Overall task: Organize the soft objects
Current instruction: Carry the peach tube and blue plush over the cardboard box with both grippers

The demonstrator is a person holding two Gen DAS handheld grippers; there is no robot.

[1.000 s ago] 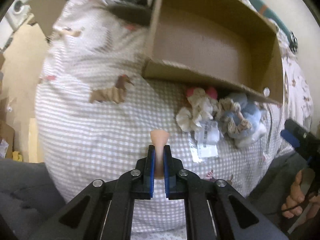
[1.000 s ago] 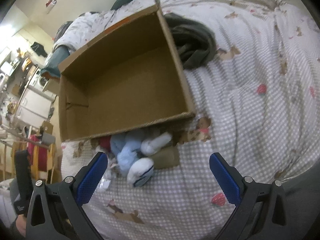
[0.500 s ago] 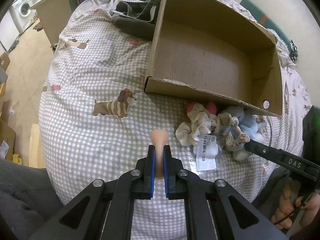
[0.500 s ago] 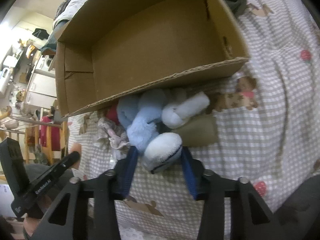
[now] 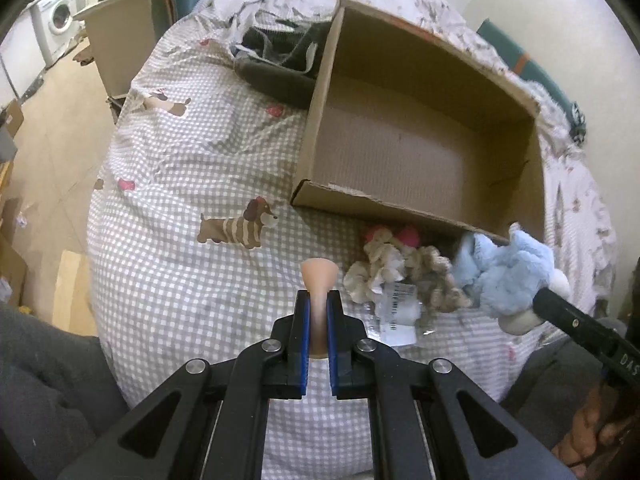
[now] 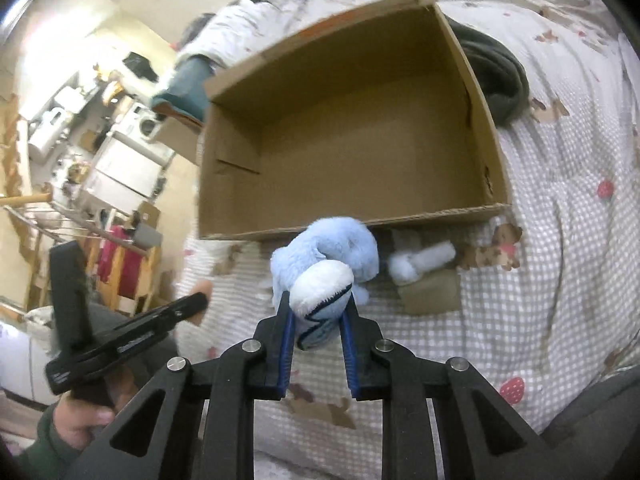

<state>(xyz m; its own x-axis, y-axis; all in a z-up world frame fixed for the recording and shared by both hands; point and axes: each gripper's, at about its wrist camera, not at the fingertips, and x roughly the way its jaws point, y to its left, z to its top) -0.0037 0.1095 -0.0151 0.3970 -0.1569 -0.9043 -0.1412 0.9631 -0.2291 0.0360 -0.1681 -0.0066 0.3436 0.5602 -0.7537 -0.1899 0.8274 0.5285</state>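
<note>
My right gripper [image 6: 316,320] clamps the blue plush toy [image 6: 326,268]; the cardboard box [image 6: 352,152] lies straight ahead, just beyond it. My left gripper [image 5: 316,316] pinches a peach sponge [image 5: 319,280].

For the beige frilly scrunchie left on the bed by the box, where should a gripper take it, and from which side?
Judging by its pose, pinch the near ruffled edge of the beige scrunchie, coming down from above on the open bedspread side. The cardboard box wall overhangs its far side.
</note>
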